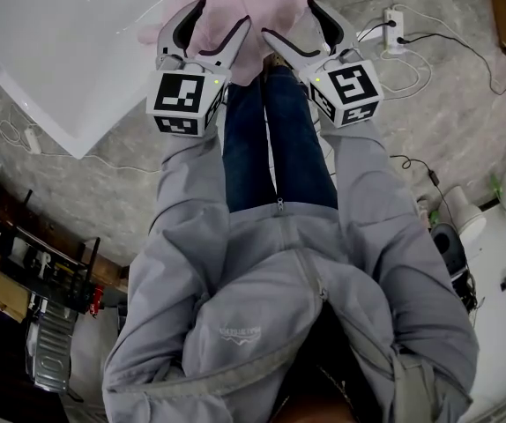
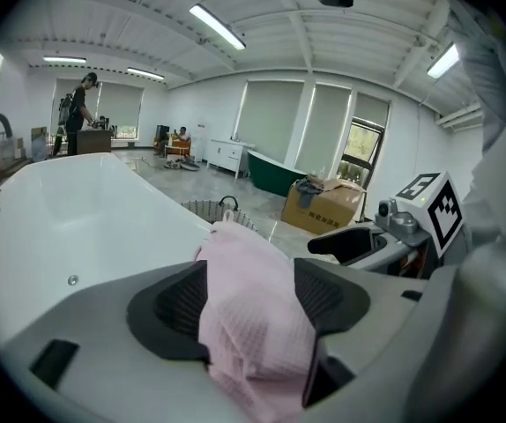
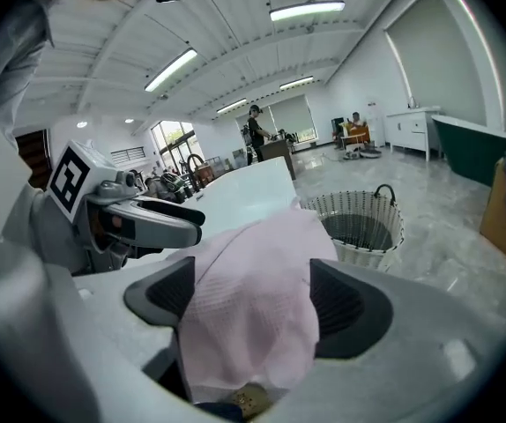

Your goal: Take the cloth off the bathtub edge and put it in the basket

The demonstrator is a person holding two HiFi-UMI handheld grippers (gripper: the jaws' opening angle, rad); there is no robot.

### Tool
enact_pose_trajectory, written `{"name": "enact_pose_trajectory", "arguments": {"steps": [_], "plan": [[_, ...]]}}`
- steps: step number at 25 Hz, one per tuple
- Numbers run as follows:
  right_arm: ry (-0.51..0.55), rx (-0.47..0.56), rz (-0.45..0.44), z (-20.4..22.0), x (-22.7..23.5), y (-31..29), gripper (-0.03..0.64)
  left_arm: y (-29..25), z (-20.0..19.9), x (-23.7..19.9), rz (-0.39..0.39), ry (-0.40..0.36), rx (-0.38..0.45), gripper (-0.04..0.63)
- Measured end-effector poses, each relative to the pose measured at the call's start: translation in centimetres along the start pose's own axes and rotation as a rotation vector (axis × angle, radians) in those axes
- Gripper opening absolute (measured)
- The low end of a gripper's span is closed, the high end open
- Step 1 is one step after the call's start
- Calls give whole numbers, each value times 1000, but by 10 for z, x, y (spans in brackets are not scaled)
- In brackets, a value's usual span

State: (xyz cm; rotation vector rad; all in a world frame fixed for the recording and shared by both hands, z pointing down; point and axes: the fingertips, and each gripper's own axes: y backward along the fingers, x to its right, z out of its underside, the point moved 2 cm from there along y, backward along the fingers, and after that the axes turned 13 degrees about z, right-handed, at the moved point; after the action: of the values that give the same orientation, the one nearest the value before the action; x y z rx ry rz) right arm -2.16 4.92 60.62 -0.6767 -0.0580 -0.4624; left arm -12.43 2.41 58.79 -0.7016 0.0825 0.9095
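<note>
Cloth (image 1: 255,7) by white bathtub (image 1: 68,51), marbled grey floor (image 1: 451,113)

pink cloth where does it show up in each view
Head view: pink cloth top centre, at the picture's edge.
Left gripper view: cloth lower centre, between the jaws.
Right gripper view: cloth lower centre, between the jaws.
Shared landmark: the white bathtub, upper left, left, and just behind the cloth respectively.
</note>
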Motion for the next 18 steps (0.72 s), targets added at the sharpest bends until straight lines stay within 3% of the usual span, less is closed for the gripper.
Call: {"name": "enact_pose_trajectory", "arguments": {"steps": [2,6,14,18], "plan": [[-18,-29,-18,8,0,-4,443,-4,9,-3,27,29,-55,323],[-51,-123,-63,33,-1,-14,538,-6,25,-9,82,120,-146,368],[-115,-298,-136,72,2,-49,566,-17,60,-19,132,115,-378,394],[-91,-337,-166,76,-4,-59,566,-25,71,-20,144,124,-422,394]]}}
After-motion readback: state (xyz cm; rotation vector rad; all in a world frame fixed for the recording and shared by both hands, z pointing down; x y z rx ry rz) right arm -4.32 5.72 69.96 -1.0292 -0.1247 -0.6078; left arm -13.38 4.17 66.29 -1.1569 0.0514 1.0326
